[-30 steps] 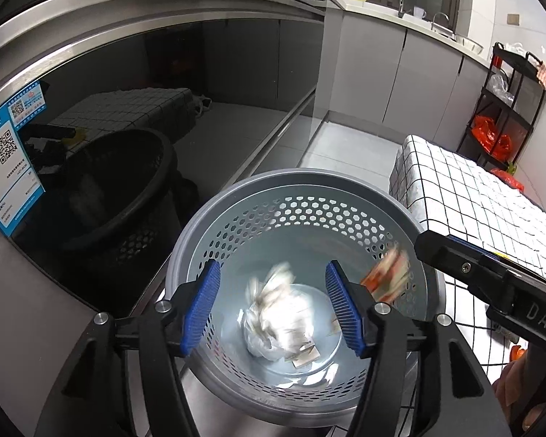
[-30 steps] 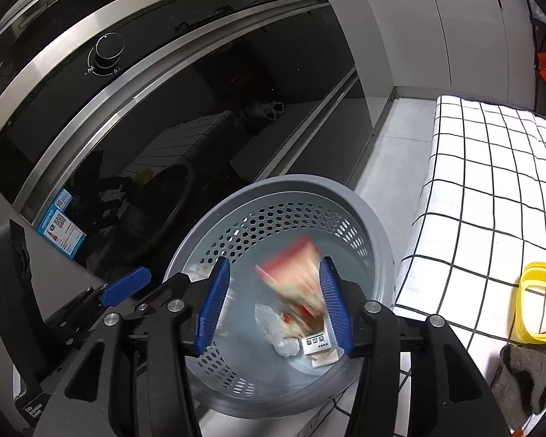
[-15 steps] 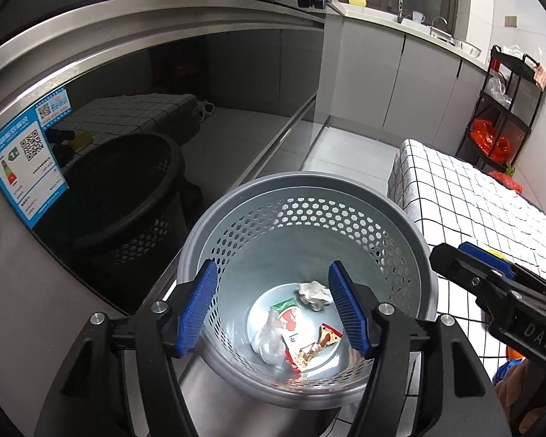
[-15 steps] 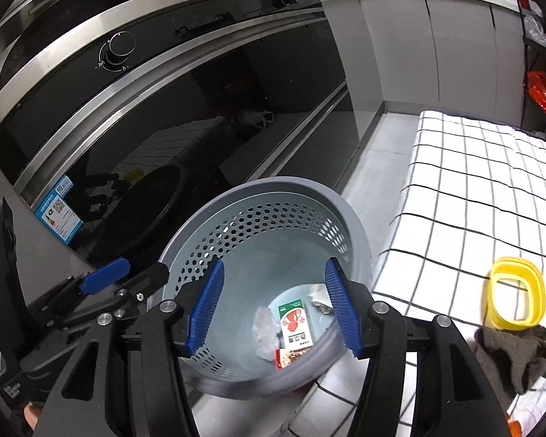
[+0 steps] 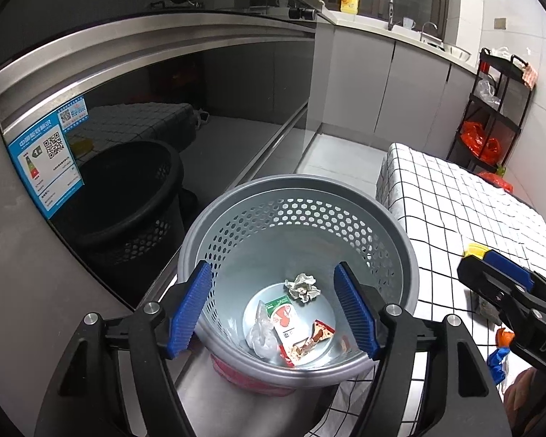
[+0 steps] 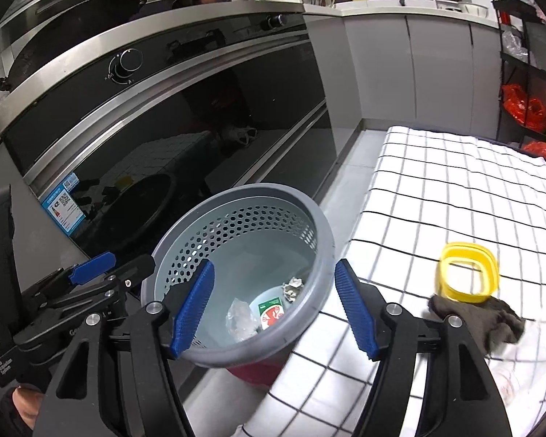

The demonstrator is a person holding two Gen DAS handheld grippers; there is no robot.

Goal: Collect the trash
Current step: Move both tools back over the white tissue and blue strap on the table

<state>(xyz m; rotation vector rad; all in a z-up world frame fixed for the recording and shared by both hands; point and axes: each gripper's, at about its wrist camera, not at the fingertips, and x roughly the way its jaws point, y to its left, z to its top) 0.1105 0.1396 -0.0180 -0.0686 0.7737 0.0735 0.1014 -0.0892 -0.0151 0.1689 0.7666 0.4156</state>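
Two grippers hang over one bin, both with jaws spread wide and nothing between them.

Left wrist view: the left gripper (image 5: 273, 307) sits right above the grey bin (image 5: 400, 251), so anything let go would fall inside. On the bin floor lie a paper ball (image 5: 303, 287), a red-and-green packet (image 5: 285, 318), a clear wrapper (image 5: 259, 333) and a torn red scrap (image 5: 322, 330), all loose and close together. The right gripper (image 5: 506, 284) shows at the right edge, over the checked cloth (image 5: 455, 196).

Right wrist view: the right gripper (image 6: 273, 306) frames the bin's right rim and the edge of the cloth. The bin stands on the floor between the oven (image 6: 163, 127) and the cloth-covered surface, within easy reach of both. Further right on the cloth, a yellow ring (image 6: 467, 273) rests against a dark rag (image 6: 487, 324); whether either counts as trash I cannot tell.
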